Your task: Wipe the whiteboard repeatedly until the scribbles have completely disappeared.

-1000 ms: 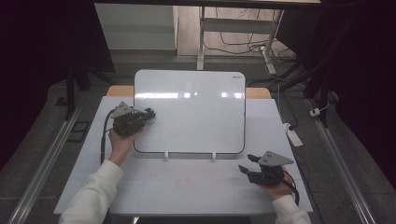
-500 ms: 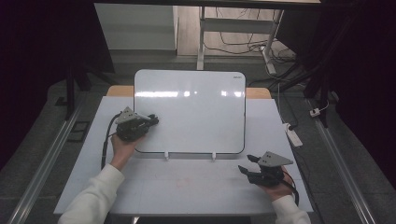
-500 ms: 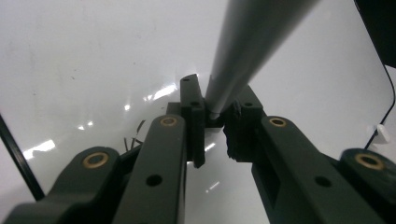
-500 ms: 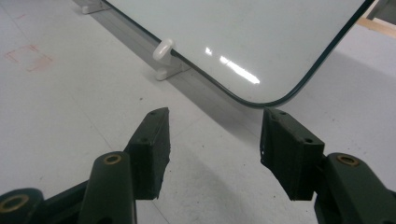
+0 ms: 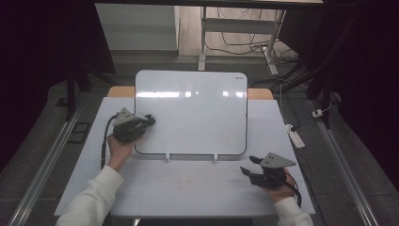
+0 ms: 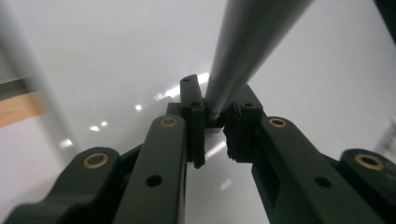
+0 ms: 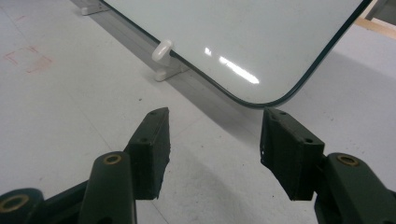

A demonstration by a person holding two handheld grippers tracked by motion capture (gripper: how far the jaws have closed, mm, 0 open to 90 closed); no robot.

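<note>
High view: one whiteboard (image 5: pixel 190 113); left tongs (image 5: pixel 149 119) pinch one marker (image 6: pixel 247 44), right tongs (image 5: pixel 249 165) spread.

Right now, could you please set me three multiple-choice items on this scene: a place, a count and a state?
1. Where is the right claw? A over the whiteboard; B over the table near the whiteboard's lower right corner; C on the floor.
2. How many white clips hold the whiteboard's lower edge? A two; B five; C none.
3. The left claw is: A open, empty; B shut on a cloth; C shut on a grey stick.
B, it sits beside that corner; A, two show; C, the jaws clamp the stick.
</note>
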